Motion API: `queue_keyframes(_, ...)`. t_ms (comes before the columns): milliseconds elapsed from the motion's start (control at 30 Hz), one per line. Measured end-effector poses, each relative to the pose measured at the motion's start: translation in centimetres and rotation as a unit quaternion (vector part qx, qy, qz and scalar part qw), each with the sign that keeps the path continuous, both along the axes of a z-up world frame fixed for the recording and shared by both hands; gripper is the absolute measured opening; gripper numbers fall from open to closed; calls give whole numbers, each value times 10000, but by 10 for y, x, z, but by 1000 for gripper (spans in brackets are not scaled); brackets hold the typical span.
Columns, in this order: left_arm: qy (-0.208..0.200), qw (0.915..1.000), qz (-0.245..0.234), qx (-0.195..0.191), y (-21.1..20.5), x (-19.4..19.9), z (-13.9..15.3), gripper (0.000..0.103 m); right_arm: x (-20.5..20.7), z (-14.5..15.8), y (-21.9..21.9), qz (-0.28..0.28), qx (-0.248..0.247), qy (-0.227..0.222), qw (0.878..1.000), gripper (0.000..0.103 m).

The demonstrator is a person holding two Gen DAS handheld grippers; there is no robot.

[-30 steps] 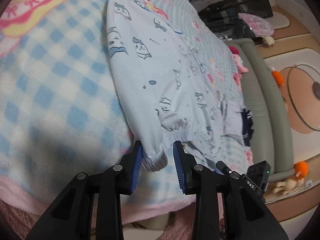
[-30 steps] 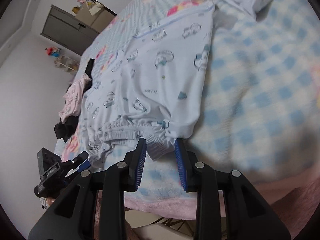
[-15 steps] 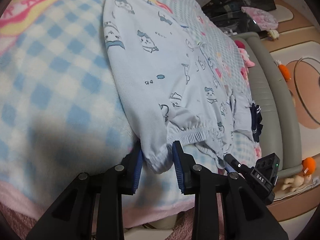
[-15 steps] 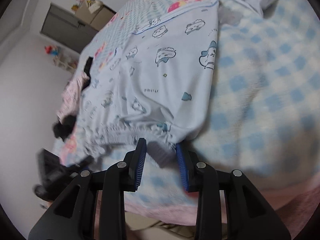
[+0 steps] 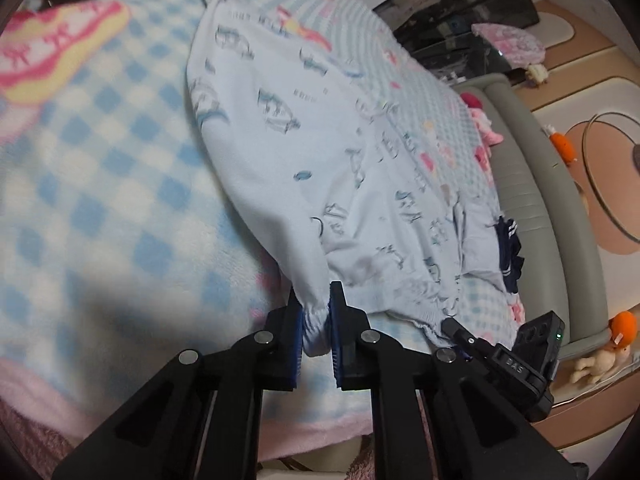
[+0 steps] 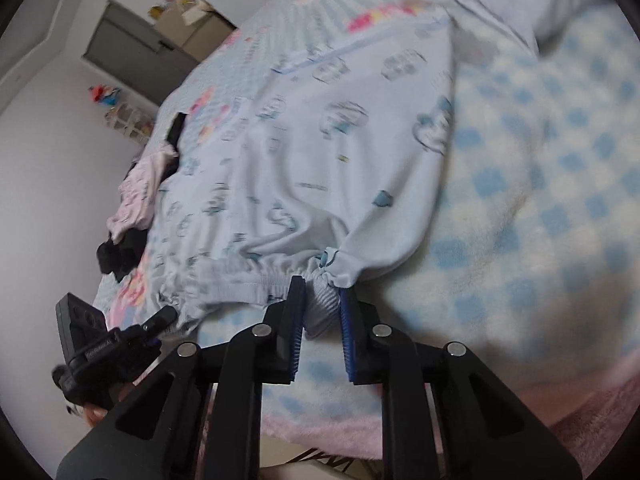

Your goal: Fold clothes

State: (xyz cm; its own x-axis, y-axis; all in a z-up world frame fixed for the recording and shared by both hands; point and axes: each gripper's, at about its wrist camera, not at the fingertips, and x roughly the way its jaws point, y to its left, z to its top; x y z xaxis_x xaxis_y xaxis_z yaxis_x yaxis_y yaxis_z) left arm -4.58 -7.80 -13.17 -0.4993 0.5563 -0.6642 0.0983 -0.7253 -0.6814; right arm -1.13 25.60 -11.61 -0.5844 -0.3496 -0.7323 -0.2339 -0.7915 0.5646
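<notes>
A light blue garment (image 5: pixel 320 152) printed with cartoon animals lies spread along the bed, its elastic waistband (image 6: pixel 248 280) nearest me. My left gripper (image 5: pixel 316 322) is shut on one gathered corner of that waistband. Its blue pads (image 5: pixel 297 336) press the cloth from both sides. At the other corner my right gripper (image 6: pixel 321 314) is shut on the waistband too, with ribbed cloth bunched between its fingers (image 6: pixel 347 332). Each view also catches the other gripper at its edge: the right gripper (image 5: pixel 500 356) and the left gripper (image 6: pixel 104 348). The garment's far end runs up the bed.
A blue-and-white checked blanket (image 5: pixel 100 208) with a pink border covers the bed under the garment. A navy garment (image 5: pixel 508 256) lies by the grey padded bed edge (image 5: pixel 532 208). Pink clothing (image 6: pixel 140 188) and black clothing (image 6: pixel 120 256) sit at the far side. Orange toys (image 5: pixel 624 324) are on the floor.
Both grippers have gone from open around the waistband corners to shut on them. The waistband is now pulled taut between them and slightly raised.
</notes>
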Motion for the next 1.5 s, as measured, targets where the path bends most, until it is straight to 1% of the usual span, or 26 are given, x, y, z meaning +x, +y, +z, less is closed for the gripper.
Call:
queue_keyframes(100, 36, 9999, -23, -106, -6, 6, 11, 11, 5, 16, -6, 92, 134, 155, 9997, 15)
queue_keyframes(400, 210, 9995, -84, -203, -15, 23, 35, 11, 21, 38, -8, 162, -172, 360, 9991, 14)
queue_keyframes(533, 219, 9995, -114, -200, -21, 29, 40, 11, 29, 43, -11, 178, -271, 401, 9987, 14)
queue_keyframes(600, 116, 9996, -130, -206, -23, 29, 33, 11, 32, 42, -11, 218, -259, 408, 9986, 14)
queue_keyframes(633, 64, 9997, -139, -209, -24, 29, 29, 11, 32, 41, -11, 208, -218, 377, 9988, 14)
queue_keyframes(733, -106, 9996, -166, -211, -27, 29, 17, 11, 27, 20, -10, 82, -159, -29, 9998, 14)
queue_keyframes(800, -328, 9989, -216, -247, -26, 27, 4, 11, 24, 7, -9, -1, -124, -301, 9995, 15)
queue_keyframes(833, -427, 9983, -244, -297, -24, 26, -2, 11, 23, 2, -9, -27, -198, -466, 9987, 17)
queue_keyframes(867, -517, 9977, -270, -351, -23, 26, -7, 14, 23, 5, -10, -3, -64, -445, 9990, 18)
queue_keyframes(900, -564, 9971, -285, -422, -23, 28, -8, 14, 24, 8, -10, 20, 75, -421, 9991, 18)
queue_keyframes(967, -653, 9959, -305, -550, -23, 30, -9, 17, 29, 22, -12, -37, 537, -300, 9981, 24)
queue_keyframes(1000, -664, 9959, -269, -543, -25, 31, -7, 18, 32, 29, -11, -95, 748, -247, 9969, 26)
queue_keyframes(1033, -676, 9960, -234, -537, -27, 32, -4, 18, 37, 35, -8, -221, 867, -225, 9957, 28)
queue_keyframes(1100, -700, 9960, -163, -524, -31, 35, 1, 19, 46, 49, 0, -571, 1064, -129, 9926, 29)
queue_keyframes(1133, -687, 9959, -122, -568, -32, 36, 4, 19, 45, 56, 3, -597, 1185, -50, 9911, 29)
queue_keyframes(1233, -319, 9907, 55, -1322, -27, 35, 33, 21, 43, 75, 10, -669, 1545, 185, 9856, 29)
queue_keyframes(1267, -141, 9887, 34, -1492, -24, 32, 41, 25, 37, 79, 9, -589, 1675, 221, 9839, 29)
queue_keyframes(1300, 37, 9861, 13, -1661, -21, 30, 49, 31, 31, 81, 8, -517, 1697, 234, 9839, 29)
queue_keyframes(1367, 383, 9795, -42, -1975, -15, 24, 65, 35, 18, 83, 5, -260, 1544, 293, 9872, 29)
queue_keyframes(1500, 839, 9715, -452, -2169, 3, -3, 78, 35, -7, 86, -6, 105, 1598, 338, 9865, 29)
